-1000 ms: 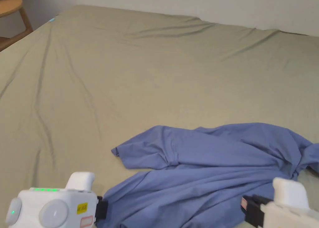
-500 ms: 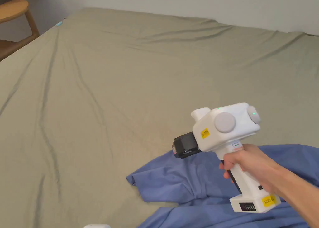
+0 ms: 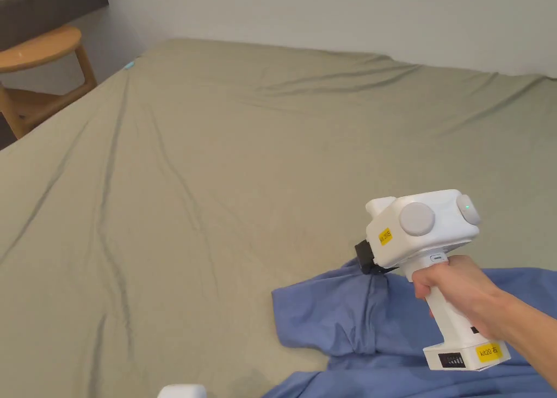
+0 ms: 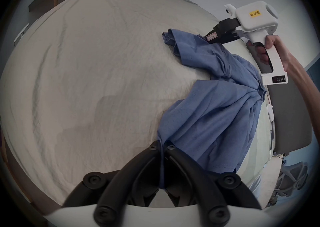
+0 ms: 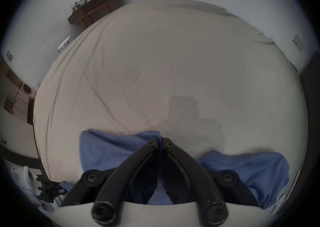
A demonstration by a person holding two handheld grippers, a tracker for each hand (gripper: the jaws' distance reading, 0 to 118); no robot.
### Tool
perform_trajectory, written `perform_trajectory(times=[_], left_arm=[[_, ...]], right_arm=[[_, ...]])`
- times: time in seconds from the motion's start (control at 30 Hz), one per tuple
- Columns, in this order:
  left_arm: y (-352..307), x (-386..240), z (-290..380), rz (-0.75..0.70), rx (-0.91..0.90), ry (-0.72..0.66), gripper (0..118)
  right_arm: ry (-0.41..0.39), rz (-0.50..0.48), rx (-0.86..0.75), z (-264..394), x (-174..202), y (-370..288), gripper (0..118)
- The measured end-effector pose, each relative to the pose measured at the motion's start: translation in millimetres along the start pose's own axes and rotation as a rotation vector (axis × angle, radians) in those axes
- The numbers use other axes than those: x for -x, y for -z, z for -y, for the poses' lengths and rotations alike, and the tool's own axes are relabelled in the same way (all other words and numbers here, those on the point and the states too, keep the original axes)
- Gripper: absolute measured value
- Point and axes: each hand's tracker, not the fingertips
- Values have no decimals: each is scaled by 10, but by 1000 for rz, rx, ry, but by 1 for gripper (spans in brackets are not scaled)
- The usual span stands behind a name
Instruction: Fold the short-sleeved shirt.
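- On the bed, toward its near right side, the shirt lies crumpled, blue cloth bunched in ridges, one sleeve pointing toward the open sheet.
- Right hand-held gripper: in the head view it is held above the shirt's far edge; in the right gripper view its jaws are pressed together with a thin ridge of blue cloth caught between the tips. Clamped on the shirt near the sleeve or shoulder.
- Left hand-held gripper: in the left gripper view its jaws are likewise closed on a fold of the shirt, apparently at or near the bottom hem; cloth runs up from the tips toward the right hand-held gripper.
- Cloth between the two grips hangs slack and twisted, not yet taut. One part drapes off the bed's near edge.
- Step in hand, as I judge it: spreading out. Both grips are taken, and no fold is started.
- Next move calls for: drawing the two grips apart to pull the slack out, carrying the shirt onto the open middle of the bed, laying it flat before releasing.
- Watch: the twist between the grips may survive the lay-down; which face is up I cannot tell.
- Wooden stool stands beside the bed's far left corner, well apart from the work.
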Motion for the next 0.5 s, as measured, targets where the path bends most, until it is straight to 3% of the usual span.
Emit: perform_trajectory(times=[0.2, 0.37, 0.5], left_arm=[[-566, -19, -370, 31, -135, -32, 1], [-1308, -293, -901, 19, -295, 65, 1], [-2032, -719, -1317, -38, -426, 180, 1]], right_arm=[[72, 136, -205, -11, -499, -1377, 2], [157, 223, -405, 222, -991, -2837, 2], [211, 351, -566, 568, -1220, -3966, 2]])
